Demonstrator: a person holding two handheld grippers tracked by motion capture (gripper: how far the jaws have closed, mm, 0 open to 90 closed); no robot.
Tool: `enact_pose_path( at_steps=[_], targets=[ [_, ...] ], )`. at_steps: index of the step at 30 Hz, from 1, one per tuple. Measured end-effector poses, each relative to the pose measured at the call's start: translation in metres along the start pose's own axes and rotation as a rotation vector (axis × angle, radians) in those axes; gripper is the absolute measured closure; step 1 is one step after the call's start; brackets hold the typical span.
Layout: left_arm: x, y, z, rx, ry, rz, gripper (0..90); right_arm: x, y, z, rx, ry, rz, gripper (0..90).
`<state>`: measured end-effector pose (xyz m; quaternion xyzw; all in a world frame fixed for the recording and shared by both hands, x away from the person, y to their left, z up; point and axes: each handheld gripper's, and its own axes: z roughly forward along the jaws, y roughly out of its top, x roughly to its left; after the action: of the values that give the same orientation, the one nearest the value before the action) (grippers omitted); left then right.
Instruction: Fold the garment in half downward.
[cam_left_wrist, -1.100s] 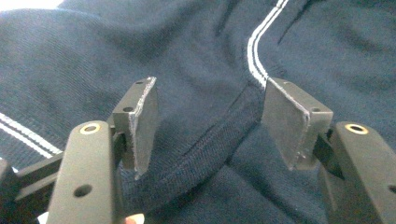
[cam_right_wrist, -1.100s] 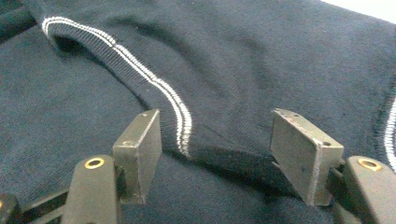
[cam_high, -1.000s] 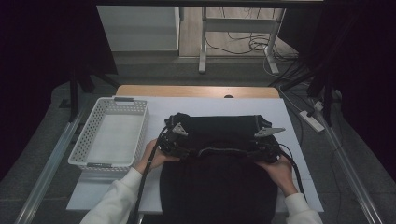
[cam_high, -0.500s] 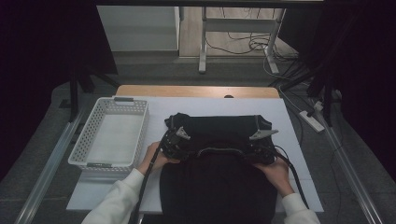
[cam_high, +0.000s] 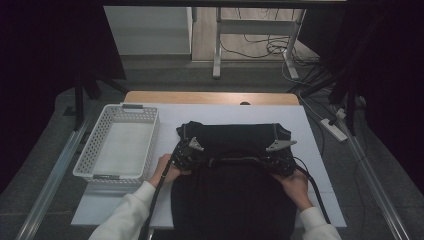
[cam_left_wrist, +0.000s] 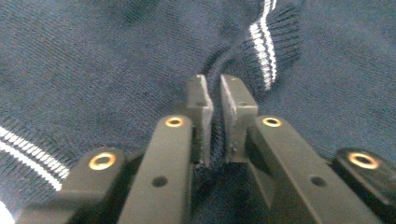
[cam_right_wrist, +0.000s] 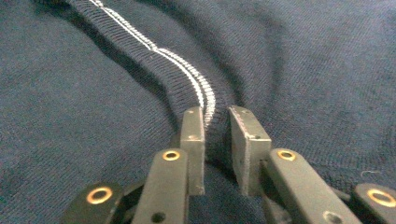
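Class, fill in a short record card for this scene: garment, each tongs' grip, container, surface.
garment: dark knit sweater with white-striped ribbed trim, lying on the table
left tongs: shut on a fold of the sweater
right tongs: shut on its striped ribbed edge
container: white basket, left of the sweater
surface: white table

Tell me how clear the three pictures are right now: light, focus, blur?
High view: dim, the dark sweater nearly merging with both grippers, though the white basket reads clearly. Left gripper view: bright, knit sharp farther off, the left gripper and its near arms soft. Right gripper view: evenly lit, the white-striped ribbed hem crisp, the right gripper fairly clear, the near foreground blurred.
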<state>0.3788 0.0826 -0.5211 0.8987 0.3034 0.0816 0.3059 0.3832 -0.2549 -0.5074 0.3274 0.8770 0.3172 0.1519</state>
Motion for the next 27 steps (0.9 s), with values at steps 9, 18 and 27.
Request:
enact_pose_path(
  at_steps=[9, 18, 27],
  targets=[
    [-0.003, -0.002, -0.017, -0.064, -0.005, -0.025, 85.3, 0.001, 0.002, -0.02, -0.063, 0.004, 0.0, 80.0],
    [-0.022, -0.01, -0.04, -0.116, -0.026, -0.004, 85.3, 0.013, 0.0, -0.047, -0.12, 0.023, -0.001, 80.8],
    [-0.04, -0.022, -0.047, -0.126, -0.039, 0.011, 85.2, 0.036, -0.011, -0.059, -0.121, 0.051, -0.024, 80.7]
  ],
)
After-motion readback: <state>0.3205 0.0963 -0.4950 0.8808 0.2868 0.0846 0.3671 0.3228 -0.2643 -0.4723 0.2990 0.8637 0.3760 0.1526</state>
